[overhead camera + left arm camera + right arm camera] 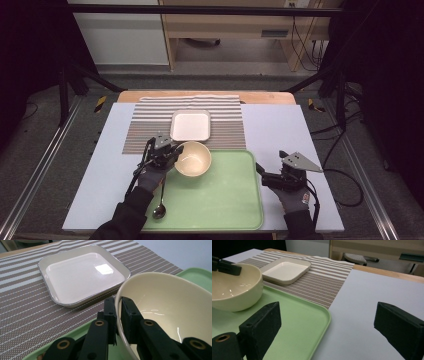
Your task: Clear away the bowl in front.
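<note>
Setting: a pale blue table top [280, 135] on a wooden table, dark floor and metal rails around it, wooden furniture beyond.
Bowl: a cream bowl [193, 158] sits at the far left corner of the green tray [220, 200], its rim close to the tray's far edge; in the right gripper view it rests on the tray floor [235, 287].
Left gripper: the left gripper [118, 308] is clamped on the bowl's near-left rim, one jaw outside the wall and one inside, the gap between them narrow; in the high view it sits just left of the bowl [167, 150].
Right gripper: the right gripper [327, 322] has its jaws spread wide with nothing between them, hovering over the tray's right edge and the blue top; in the high view it is well apart from the bowl [272, 172].
Spoon: a metal spoon [160, 207] lies on the tray's left side, near the left forearm.
Square plate: a white square plate [190, 125] rests on the striped placemat [145, 125], just beyond the bowl.
</note>
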`<action>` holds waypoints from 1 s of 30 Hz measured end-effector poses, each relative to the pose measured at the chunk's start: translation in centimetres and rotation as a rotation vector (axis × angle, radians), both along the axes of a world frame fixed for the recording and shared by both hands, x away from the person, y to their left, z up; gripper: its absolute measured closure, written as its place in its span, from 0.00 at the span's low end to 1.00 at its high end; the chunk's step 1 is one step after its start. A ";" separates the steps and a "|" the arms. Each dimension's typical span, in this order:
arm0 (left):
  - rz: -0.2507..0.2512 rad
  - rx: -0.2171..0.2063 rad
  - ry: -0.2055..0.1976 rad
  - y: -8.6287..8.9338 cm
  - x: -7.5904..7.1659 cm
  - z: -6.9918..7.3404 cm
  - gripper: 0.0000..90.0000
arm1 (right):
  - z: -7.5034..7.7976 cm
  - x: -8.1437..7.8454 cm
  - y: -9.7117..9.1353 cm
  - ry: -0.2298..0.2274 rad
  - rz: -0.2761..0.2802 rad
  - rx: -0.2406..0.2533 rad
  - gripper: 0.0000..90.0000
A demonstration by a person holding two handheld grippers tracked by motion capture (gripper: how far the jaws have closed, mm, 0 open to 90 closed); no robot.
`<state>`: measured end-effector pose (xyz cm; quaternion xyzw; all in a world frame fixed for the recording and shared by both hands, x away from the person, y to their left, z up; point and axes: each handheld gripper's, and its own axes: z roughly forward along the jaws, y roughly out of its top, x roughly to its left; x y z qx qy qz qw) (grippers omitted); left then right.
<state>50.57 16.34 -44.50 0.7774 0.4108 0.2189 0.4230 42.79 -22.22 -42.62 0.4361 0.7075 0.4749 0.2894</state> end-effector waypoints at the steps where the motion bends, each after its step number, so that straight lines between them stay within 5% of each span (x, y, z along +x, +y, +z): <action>1: -0.002 0.019 0.001 0.0 0.0 0.0 0.91 | 0.0 0.0 0.0 0.001 -0.001 -0.001 0.08; 12: -0.013 0.041 0.012 0.0 0.0 -0.5 0.88 | 0.0 0.0 0.1 0.001 0.000 -0.002 0.08; 16: -0.015 0.005 -0.021 0.5 -0.2 0.4 0.70 | 0.0 0.0 0.1 0.001 0.000 -0.002 0.08; 23: 0.008 -0.042 -0.087 1.8 -0.5 2.8 0.54 | 0.0 0.0 0.1 -0.002 -0.003 0.000 0.08; 30: 0.049 -0.082 -0.084 3.1 0.0 4.1 0.35 | 0.2 0.0 0.1 -0.007 -0.004 0.002 0.08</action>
